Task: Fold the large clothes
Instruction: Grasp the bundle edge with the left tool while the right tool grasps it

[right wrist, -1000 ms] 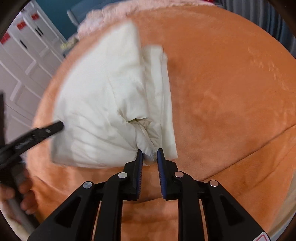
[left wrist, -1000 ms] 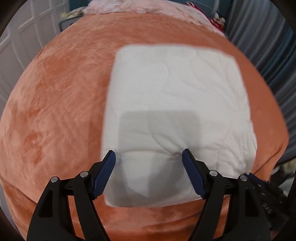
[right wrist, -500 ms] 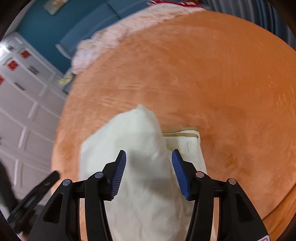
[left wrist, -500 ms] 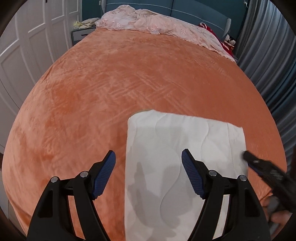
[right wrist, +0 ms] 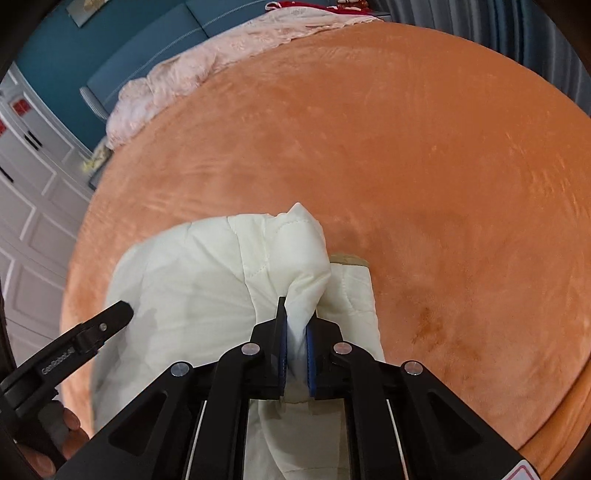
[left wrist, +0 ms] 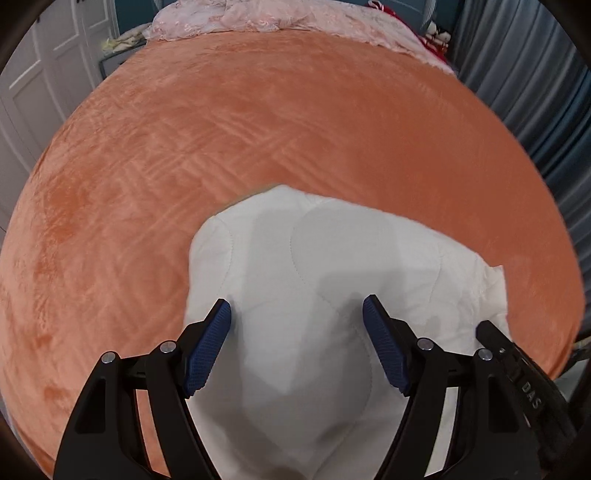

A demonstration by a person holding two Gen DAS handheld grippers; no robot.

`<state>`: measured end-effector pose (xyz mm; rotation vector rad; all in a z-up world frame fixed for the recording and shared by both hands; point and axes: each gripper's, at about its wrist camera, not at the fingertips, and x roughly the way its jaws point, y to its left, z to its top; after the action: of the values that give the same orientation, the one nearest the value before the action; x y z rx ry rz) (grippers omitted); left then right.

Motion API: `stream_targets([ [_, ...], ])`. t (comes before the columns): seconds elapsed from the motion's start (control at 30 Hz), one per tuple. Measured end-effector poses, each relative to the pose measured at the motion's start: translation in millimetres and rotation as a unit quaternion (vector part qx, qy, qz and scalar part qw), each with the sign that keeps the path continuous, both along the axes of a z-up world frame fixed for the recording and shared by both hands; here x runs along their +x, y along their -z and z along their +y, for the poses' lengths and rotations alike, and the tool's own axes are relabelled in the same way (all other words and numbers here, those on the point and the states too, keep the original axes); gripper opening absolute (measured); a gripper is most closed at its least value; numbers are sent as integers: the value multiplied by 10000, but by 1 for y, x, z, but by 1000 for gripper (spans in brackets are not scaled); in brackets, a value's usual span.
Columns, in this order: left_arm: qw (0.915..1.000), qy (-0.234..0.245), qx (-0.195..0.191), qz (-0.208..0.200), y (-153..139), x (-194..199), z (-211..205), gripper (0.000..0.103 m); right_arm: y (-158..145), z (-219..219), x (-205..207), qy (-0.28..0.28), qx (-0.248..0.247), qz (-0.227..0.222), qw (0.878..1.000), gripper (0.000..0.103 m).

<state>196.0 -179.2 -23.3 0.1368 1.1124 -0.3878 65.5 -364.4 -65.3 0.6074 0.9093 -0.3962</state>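
A folded white quilted garment lies on the orange bedcover near its front edge. My left gripper is open and hovers over the garment's near part, holding nothing. My right gripper is shut on a bunched fold of the white garment at its right side and lifts it into a peak. The left gripper's black body also shows in the right wrist view, at the garment's left edge. The right gripper's body shows in the left wrist view.
A pink crumpled blanket lies along the far end of the bed by a blue headboard. White panelled wardrobe doors stand on the left. Grey curtains hang on the right.
My right gripper opened half a second ago and has now shut on a fold of the garment. My left gripper stayed open and moved nearer over the garment.
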Motion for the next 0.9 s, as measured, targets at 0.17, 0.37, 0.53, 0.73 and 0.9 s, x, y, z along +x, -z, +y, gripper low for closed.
stream_targets([
  [0.17,9998,-60,166,-83,18,2,-8,74,25,-1,10,-119,-183,173,9996,13],
  [0.37,9993,-167,258,-233,41,4,-9,82,35,0,14,-218,-467,122,9986,16],
  [0.53,9987,-216,313,-333,51,4,-9,85,38,9,16,-260,-766,67,9967,19],
  [0.73,9979,-290,402,-412,59,5,-11,88,43,6,18,-266,-719,-45,9970,21],
  [0.9,9973,-333,454,-475,63,5,-13,89,46,7,17,-263,-715,-99,9970,21],
])
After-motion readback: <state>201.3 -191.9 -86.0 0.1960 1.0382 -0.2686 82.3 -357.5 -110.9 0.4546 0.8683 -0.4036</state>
